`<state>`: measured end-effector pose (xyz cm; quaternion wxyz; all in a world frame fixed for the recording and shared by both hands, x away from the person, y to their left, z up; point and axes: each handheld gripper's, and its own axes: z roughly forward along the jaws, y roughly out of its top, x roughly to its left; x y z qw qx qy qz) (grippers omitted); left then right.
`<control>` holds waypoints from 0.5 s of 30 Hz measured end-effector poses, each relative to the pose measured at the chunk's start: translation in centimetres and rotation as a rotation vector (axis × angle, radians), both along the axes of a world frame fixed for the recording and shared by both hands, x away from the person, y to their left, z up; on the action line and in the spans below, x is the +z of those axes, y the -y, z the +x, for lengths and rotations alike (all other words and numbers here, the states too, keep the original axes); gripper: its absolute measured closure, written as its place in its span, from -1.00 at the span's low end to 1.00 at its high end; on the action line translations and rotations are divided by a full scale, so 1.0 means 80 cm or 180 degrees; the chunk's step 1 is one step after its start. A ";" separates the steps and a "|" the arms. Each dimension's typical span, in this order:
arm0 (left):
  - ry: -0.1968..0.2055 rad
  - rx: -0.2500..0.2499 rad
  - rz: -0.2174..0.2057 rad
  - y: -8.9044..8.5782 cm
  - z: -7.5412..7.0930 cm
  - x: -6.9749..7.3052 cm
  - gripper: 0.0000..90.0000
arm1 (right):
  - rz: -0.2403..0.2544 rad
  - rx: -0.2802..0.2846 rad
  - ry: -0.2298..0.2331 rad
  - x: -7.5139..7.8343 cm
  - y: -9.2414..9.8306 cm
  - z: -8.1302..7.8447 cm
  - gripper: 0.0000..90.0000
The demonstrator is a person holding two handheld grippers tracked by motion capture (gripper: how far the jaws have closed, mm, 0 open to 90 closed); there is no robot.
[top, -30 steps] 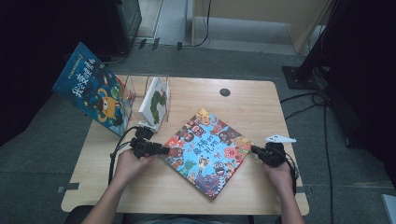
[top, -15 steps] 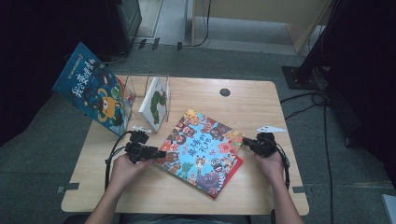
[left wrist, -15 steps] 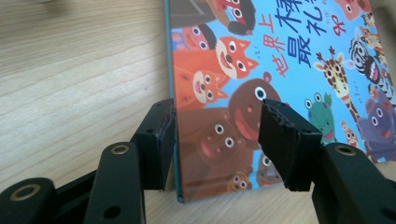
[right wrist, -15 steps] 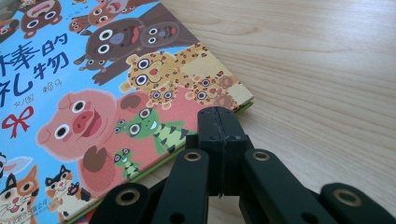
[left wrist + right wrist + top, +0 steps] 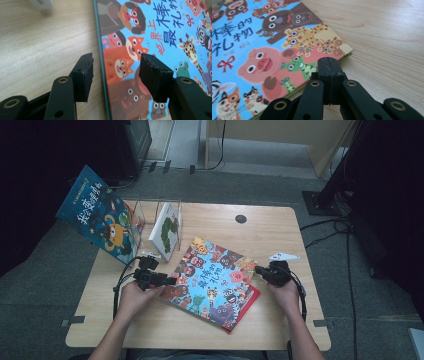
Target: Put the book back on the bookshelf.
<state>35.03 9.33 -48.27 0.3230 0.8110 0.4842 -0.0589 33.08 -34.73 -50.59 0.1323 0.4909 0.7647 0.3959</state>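
1. High view: the picture book (image 5: 215,282) lies flat, askew, mid-table (image 5: 280,230).
2. The left gripper (image 5: 167,280) straddles the book's left edge, jaws apart and just been opening, pads off the cover.
3. The right gripper (image 5: 258,269), jaws pressed together and empty, sits at the book's right edge.

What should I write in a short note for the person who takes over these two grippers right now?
Left gripper: jaws open and just been opening, straddling the left edge of the animal picture book; the pads do not press on it.
Right gripper: jaws shut, empty, tip at the book's right edge.
Book: lies flat and askew on the table.
Clear rack at back left holds a white book; a blue book leans beside it.
Done: book not lifted yet.
Left, probably: grip it and stand it in the rack.
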 end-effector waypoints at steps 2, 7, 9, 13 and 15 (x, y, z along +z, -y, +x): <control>-0.0008 -0.0006 0.0022 0.003 0.006 0.001 0.00 | 0.0009 0.0010 0.0019 0.002 -0.001 -0.005 1.00; -0.0006 -0.0030 0.0004 0.008 0.022 0.002 -0.01 | 0.0046 0.0022 0.0040 0.003 -0.001 -0.020 1.00; -0.0021 -0.0044 0.0023 0.011 0.026 0.001 -0.01 | 0.0076 0.0039 0.0015 0.002 -0.002 -0.026 1.00; -0.0025 -0.0095 0.0069 0.017 0.033 -0.003 -0.02 | 0.0039 0.0100 0.0002 0.001 -0.007 -0.038 1.00; -0.0062 -0.0094 0.0059 0.018 0.038 -0.004 -0.02 | 0.0030 0.0122 0.0001 0.001 -0.011 -0.043 1.00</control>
